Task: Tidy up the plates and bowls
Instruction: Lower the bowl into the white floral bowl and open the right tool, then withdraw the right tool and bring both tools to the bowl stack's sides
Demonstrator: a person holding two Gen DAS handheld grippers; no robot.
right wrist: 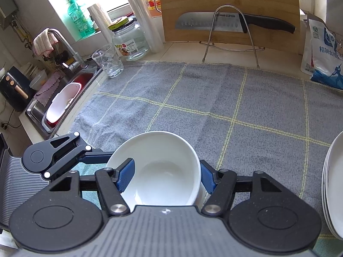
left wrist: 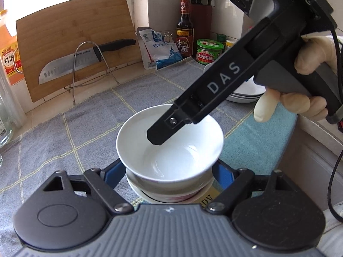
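Note:
A white bowl (left wrist: 169,143) sits on top of a stack of bowls (left wrist: 171,192) on the grey checked cloth (left wrist: 64,132). My left gripper (left wrist: 169,171) is open, its blue-padded fingers on either side of the stack. My right gripper reaches in from the upper right, one black finger (left wrist: 158,132) inside the top bowl. In the right wrist view the right gripper (right wrist: 167,175) has one blue pad (right wrist: 126,175) inside the white bowl (right wrist: 158,171) and the other pad (right wrist: 206,177) outside its rim, gripping the wall. A stack of white plates (right wrist: 332,184) lies at the right.
A bamboo cutting board (left wrist: 72,42) and a knife (left wrist: 85,62) on a wire stand are at the back. Bottles and jars (left wrist: 184,30), a salt bag (left wrist: 158,49) stand behind. A glass (right wrist: 108,61), a jar (right wrist: 130,40) and the sink (right wrist: 62,98) are to the left.

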